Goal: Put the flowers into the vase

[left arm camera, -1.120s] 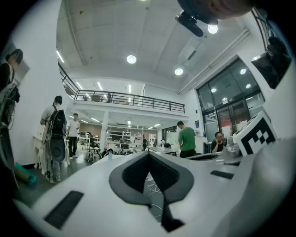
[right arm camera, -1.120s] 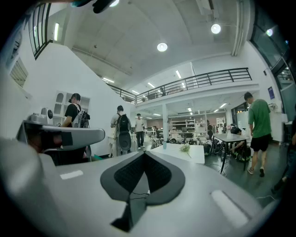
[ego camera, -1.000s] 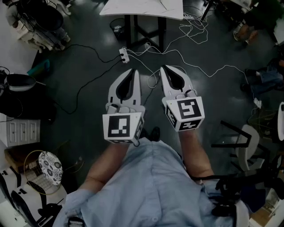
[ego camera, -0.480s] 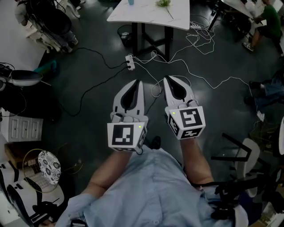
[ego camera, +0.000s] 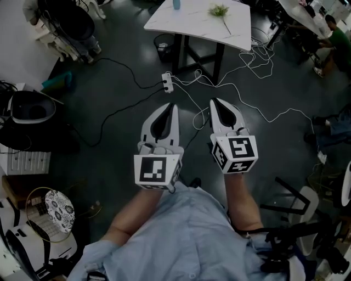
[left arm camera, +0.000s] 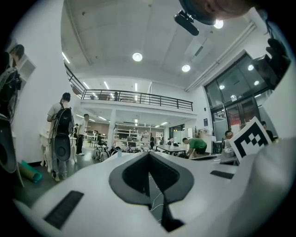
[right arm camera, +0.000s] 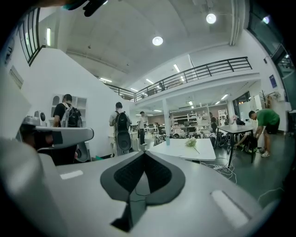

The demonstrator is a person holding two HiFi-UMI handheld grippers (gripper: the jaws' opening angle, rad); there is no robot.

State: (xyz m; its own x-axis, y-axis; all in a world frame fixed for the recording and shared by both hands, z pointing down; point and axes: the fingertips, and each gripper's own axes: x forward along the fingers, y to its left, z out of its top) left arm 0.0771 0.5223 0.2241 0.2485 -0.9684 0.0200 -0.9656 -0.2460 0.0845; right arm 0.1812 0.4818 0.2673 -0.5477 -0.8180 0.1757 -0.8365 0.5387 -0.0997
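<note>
A white table (ego camera: 186,22) stands ahead, across the dark floor. On it lies a green-and-white flower stem (ego camera: 220,12), with a small pale blue vase (ego camera: 176,4) upright to its left at the top edge of the head view. My left gripper (ego camera: 170,106) and right gripper (ego camera: 215,102) are held side by side in front of me, well short of the table, both shut and empty. The right gripper view looks past its closed tips (right arm camera: 144,153) to the flower (right arm camera: 191,142) and the vase (right arm camera: 167,141). In the left gripper view the vase (left arm camera: 119,153) shows small beyond the closed tips (left arm camera: 149,155).
White and black cables and a power strip (ego camera: 167,82) lie on the floor between me and the table. A bin (ego camera: 164,41) sits under the table. A chair (ego camera: 307,181) stands at right and a dark chair (ego camera: 63,22) at upper left. A person in green (ego camera: 337,38) bends at far right.
The table has come further into the head view, so the flower and vase now show fully. Both grippers have moved forward towards it, still side by side and shut.
</note>
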